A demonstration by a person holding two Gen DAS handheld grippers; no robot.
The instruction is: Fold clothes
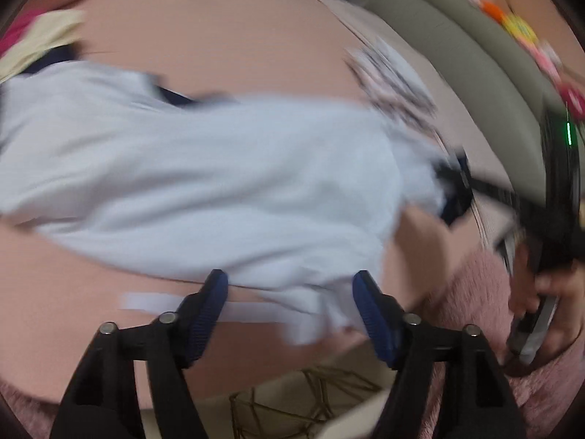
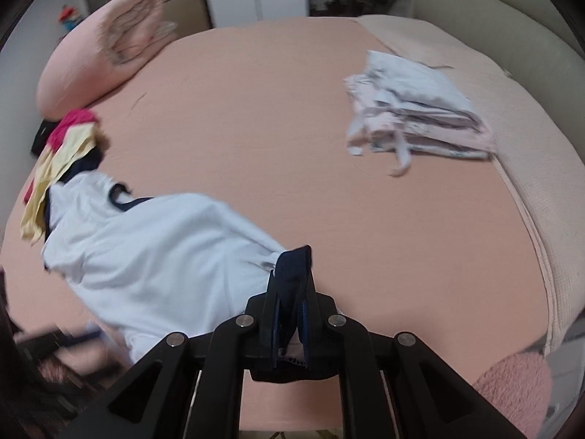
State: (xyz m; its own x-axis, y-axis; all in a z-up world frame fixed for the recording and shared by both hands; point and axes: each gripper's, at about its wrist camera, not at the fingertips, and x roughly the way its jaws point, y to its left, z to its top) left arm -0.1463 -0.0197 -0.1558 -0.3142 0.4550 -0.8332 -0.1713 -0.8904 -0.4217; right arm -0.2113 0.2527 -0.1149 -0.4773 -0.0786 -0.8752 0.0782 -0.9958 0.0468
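A white shirt with navy trim (image 2: 157,252) lies stretched across the pink bed (image 2: 274,128). My right gripper (image 2: 290,292) is shut on the shirt's navy-trimmed edge at the near side. In the left wrist view the white shirt (image 1: 204,175) is blurred and spreads across the middle. My left gripper (image 1: 290,285) is open, its blue-padded fingers (image 1: 215,292) on either side of the shirt's near edge, with cloth lying between them. The right gripper (image 1: 457,186) shows at the shirt's far right end.
A stack of folded light clothes (image 2: 413,109) sits at the bed's right side. A heap of yellow, pink and dark clothes (image 2: 62,150) lies at the left. A pink pillow (image 2: 102,62) is at the back left. A beige headboard (image 2: 493,25) runs along the right.
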